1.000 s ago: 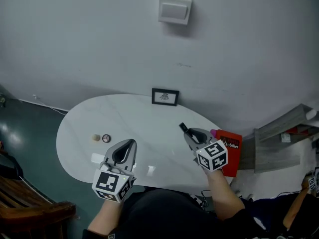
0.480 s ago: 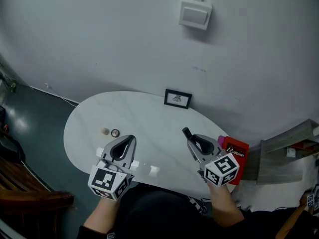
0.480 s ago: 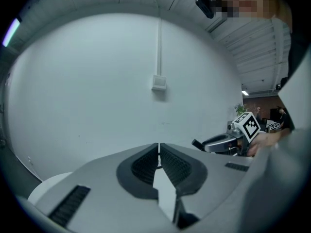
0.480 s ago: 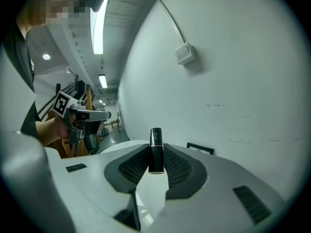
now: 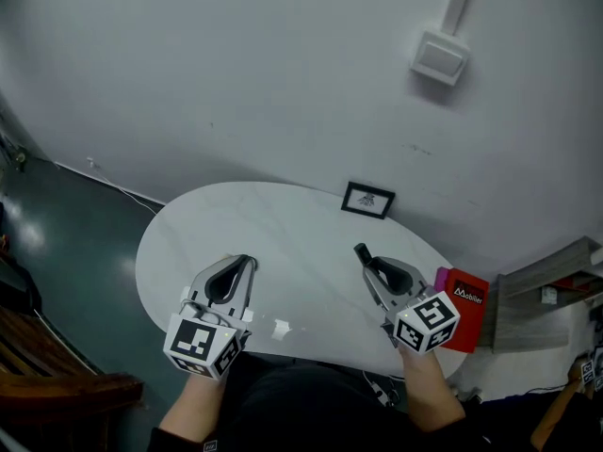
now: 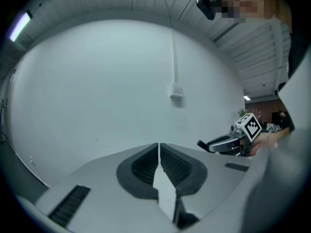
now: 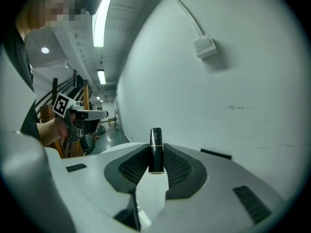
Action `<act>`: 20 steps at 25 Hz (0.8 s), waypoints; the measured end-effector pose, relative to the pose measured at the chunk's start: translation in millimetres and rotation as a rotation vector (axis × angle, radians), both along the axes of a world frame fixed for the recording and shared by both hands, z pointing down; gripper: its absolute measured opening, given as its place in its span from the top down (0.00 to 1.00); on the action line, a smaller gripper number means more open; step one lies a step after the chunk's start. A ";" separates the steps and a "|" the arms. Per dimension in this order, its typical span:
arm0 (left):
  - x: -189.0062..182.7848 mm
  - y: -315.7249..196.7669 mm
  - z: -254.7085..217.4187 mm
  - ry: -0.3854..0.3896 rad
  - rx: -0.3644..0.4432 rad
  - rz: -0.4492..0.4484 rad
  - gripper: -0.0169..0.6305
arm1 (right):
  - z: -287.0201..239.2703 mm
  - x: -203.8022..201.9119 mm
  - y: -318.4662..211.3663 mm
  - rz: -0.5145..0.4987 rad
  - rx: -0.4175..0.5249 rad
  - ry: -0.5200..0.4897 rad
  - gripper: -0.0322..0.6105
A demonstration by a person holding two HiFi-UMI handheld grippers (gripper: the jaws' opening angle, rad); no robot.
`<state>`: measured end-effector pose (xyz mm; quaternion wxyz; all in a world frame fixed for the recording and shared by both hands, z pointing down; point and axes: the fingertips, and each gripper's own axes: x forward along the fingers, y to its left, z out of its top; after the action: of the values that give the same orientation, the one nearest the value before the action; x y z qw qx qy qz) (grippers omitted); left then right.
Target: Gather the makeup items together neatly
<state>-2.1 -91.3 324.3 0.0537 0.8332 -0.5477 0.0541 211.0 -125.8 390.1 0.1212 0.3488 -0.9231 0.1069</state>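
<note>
My right gripper [image 7: 155, 155] is shut on a black lipstick tube [image 7: 155, 149] that stands upright between its pads, its cap poking out past the tips. In the head view the right gripper [image 5: 364, 255] hovers over the right half of the white oval table [image 5: 292, 243] with the lipstick [image 5: 359, 250] at its tip. My left gripper [image 6: 159, 148] is shut with nothing between its jaws. It hangs over the table's left front [image 5: 247, 261]. A small white item [image 5: 280, 328] lies near the front edge between the two grippers.
A small black picture frame [image 5: 367, 200] stands at the table's back against the wall. A red box [image 5: 466, 307] sits just off the table's right end. A wall switch [image 5: 440, 59] is mounted high up. A wooden bench [image 5: 38, 384] is at the lower left.
The head view has swung, so the table sits further right. The two small round items left of the left gripper are no longer visible. The right gripper keeps its hold on the lipstick.
</note>
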 end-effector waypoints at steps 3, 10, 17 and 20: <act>-57.5 -2.3 2.2 -0.014 0.007 0.018 0.94 | 1.4 -50.5 -5.9 0.043 -0.007 -0.007 0.79; -176.7 -10.2 6.8 -0.037 -0.021 0.116 0.94 | 3.7 -184.3 -10.5 0.109 -0.032 -0.047 0.79; -220.4 -10.2 11.0 -0.009 -0.056 0.191 0.94 | 35.7 -233.5 -0.9 0.171 -0.128 -0.035 0.79; -223.2 -14.9 15.9 0.020 -0.069 0.198 0.94 | 48.1 -232.6 2.2 0.187 -0.162 -0.015 0.79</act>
<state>-225.3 -106.2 340.2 0.0820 0.8814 -0.4600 0.0696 -21.5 -123.6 438.1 0.1314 0.4218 -0.8758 0.1946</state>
